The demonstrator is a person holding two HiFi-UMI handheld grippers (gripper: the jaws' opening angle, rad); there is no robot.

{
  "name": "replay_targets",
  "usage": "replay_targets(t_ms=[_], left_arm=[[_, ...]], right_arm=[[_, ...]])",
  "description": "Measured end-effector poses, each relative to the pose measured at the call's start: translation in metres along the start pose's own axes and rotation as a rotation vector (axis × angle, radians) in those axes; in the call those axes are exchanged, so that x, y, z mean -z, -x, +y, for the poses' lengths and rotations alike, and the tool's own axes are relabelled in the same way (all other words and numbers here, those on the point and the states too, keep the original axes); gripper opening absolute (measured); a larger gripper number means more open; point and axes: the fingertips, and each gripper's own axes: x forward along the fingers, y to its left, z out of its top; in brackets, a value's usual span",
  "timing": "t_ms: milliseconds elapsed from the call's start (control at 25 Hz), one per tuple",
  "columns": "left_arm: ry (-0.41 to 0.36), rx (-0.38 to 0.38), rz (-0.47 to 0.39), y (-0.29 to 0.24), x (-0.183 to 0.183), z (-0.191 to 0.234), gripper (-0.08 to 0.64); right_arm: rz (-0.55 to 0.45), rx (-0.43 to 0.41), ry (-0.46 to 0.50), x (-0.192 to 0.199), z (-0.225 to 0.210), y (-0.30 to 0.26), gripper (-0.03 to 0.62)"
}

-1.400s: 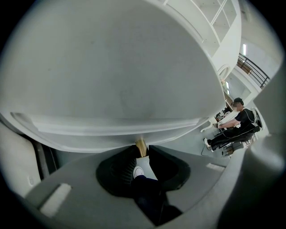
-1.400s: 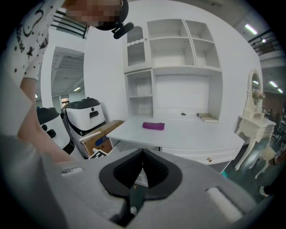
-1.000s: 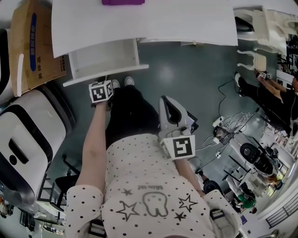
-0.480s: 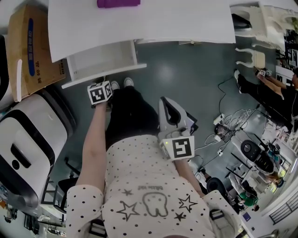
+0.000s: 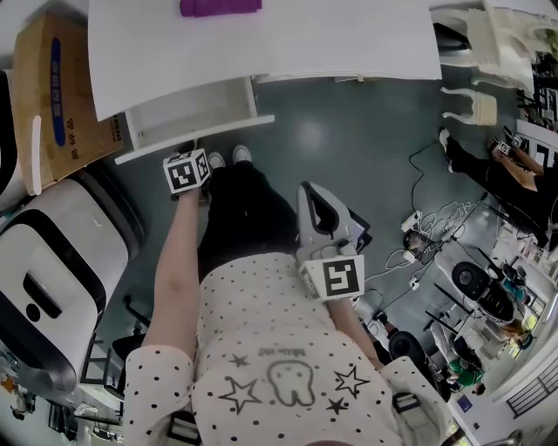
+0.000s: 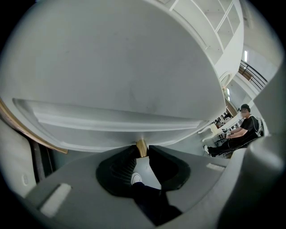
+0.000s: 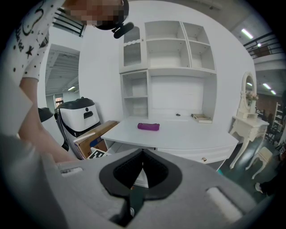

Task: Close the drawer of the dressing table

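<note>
The drawer (image 5: 187,111) stands pulled out from under the left end of the desk (image 5: 349,43), its front panel running crosswise just ahead of the person. The left gripper (image 6: 142,153) pinches its brass knob (image 6: 141,146), so I'd expect a push straight away, deskward. The right gripper (image 7: 143,154), pressed together and empty, hangs well back.

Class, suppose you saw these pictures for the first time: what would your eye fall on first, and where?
The white drawer standing open at the head view's upper left, with the left claw closed on its brass knob. Next, the purple pouch at the top edge, on the white tabletop.
</note>
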Motion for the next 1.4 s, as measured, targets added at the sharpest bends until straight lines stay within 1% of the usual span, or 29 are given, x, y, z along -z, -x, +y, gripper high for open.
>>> replay_targets(t_ms=[400,1400], left_arm=[[-0.005,0.006,0.001,0.0003,-0.0024,0.0002,0.089],[-0.005,-0.007,0.002,-0.0068,-0.0101,0.0040,0.089]], right_arm=[[0.002,0.002,-0.002,-0.0013,-0.0003,-0.0014,0.003],[0.005,0.021,-0.007,-0.0013,-0.0093,-0.0041,0.003]])
